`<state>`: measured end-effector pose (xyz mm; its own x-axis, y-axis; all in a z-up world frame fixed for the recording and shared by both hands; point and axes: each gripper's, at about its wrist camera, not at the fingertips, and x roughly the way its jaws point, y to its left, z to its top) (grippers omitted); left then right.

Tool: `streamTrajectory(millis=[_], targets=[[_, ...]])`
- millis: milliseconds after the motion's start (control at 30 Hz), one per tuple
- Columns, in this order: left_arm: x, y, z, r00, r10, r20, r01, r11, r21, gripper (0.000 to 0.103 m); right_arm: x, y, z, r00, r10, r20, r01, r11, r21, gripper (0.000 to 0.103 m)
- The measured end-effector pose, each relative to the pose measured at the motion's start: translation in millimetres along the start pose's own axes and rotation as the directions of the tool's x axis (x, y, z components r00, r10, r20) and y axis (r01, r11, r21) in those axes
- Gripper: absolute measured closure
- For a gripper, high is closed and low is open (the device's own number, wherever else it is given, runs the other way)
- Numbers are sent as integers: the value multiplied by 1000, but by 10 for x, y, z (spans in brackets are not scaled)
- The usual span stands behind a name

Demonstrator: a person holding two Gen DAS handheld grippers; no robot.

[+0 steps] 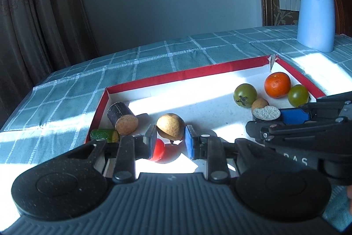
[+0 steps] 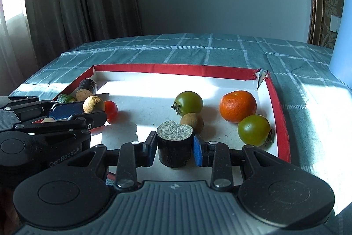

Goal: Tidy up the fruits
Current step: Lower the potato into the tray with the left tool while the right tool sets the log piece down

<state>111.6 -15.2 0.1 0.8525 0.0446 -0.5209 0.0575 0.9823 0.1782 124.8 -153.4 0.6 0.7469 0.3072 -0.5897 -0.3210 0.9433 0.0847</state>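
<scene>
My left gripper [image 1: 170,139] is shut on a tan round fruit [image 1: 171,126] and holds it above the white floor of the red-rimmed tray [image 1: 176,76]. A red cherry tomato [image 1: 158,149] lies just below it. My right gripper [image 2: 173,147] is shut on a dark cane chunk [image 2: 174,148] with a pale cut top. Another dark cane chunk [image 1: 122,118] and a green piece [image 1: 103,134] lie at the tray's left. An orange [image 2: 238,106], two green tomatoes [image 2: 189,102] [image 2: 254,130] and a second tan fruit [image 2: 192,122] sit at the right.
The tray rests on a teal checked tablecloth [image 1: 154,58]. A light blue kettle [image 1: 315,14] stands at the far right of the table. Curtains [image 1: 33,14] hang behind the left edge. The tray's far right corner [image 1: 271,61] is torn.
</scene>
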Motion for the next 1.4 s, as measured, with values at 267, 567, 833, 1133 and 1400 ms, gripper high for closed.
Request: streamTrajectory(millis=[267, 567, 833, 1133, 1400], targets=[[-68, 82, -22, 998, 44, 36, -42, 998, -51, 30, -138, -61, -11, 998, -6, 63, 4, 999, 31, 43], [-289, 85, -81, 995, 50, 84, -44, 997, -70, 8, -367, -191, -28, 993, -11, 117, -5, 991, 135, 32], [-550, 83, -222, 993, 21, 116, -9, 995, -103, 0, -668, -175, -203, 982, -26, 186, -4, 987, 158, 28], [-662, 9, -343, 993, 8, 114, 2, 996, -92, 0, -883, -183, -456, 976, -56, 212, 16, 982, 186, 27], [-672, 22, -362, 994, 3, 106, 8, 994, -106, 0, -821, -165, -542, 985, -80, 154, 52, 983, 175, 27]])
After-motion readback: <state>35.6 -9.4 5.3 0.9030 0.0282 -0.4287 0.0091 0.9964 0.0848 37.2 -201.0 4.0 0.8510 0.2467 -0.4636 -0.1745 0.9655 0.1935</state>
